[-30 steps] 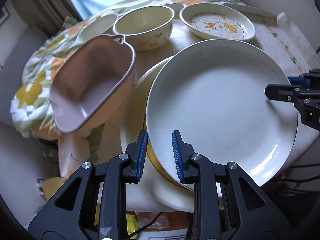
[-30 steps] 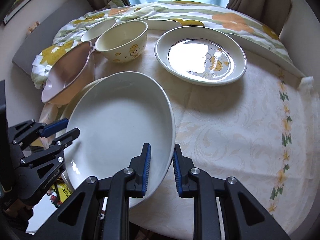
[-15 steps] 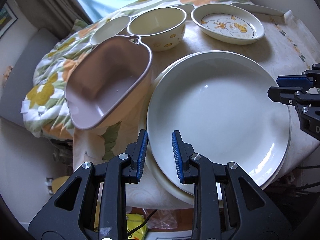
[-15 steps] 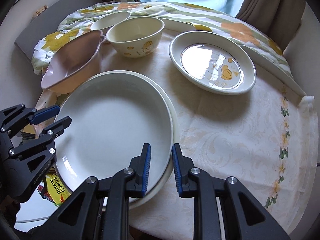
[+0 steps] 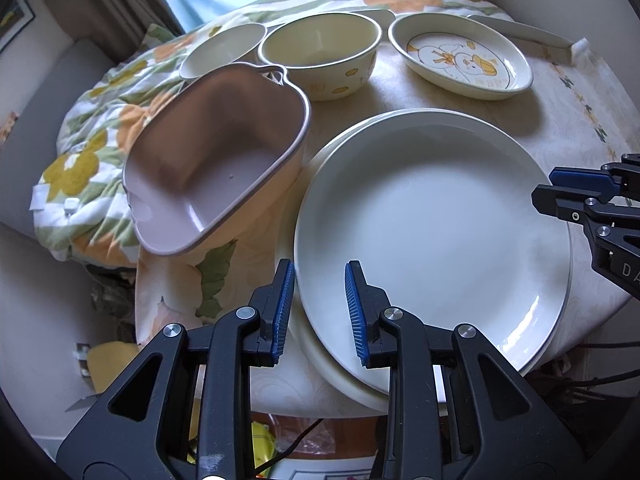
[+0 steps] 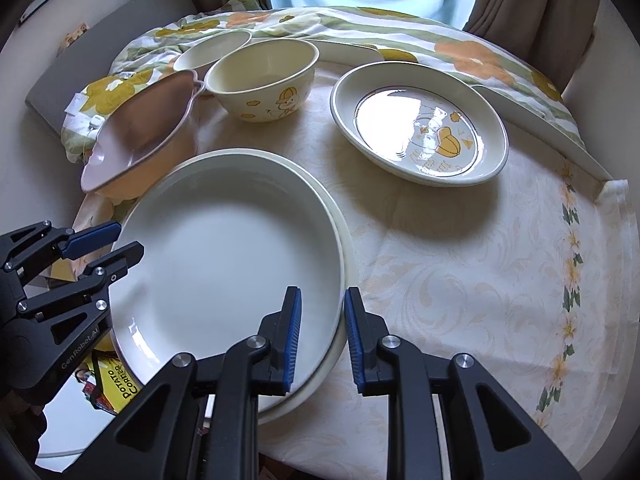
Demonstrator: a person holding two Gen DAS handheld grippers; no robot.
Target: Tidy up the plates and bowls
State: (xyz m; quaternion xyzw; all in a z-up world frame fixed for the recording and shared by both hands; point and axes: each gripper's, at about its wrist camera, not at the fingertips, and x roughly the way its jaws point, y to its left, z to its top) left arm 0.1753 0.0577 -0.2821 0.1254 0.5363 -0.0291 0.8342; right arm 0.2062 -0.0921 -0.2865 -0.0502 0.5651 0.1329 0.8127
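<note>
Glazed white plate [image 5: 432, 216], stacked on another, looks hard, slick and breakable; both claws, left [image 5: 319, 308] and right [image 6: 320, 334], sit spread astride its thin rim, the best hold.

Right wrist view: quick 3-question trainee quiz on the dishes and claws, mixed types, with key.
1. True or false: the white plate lies on top of a cream plate.
2. Which dish stands nearest the cartoon plate? A) pink baking dish B) cartoon bowl C) small bowl
3. Fill in: the right claw straddles the stacked plates' ___.

Key: 1 true; 2 B; 3 rim.
</note>
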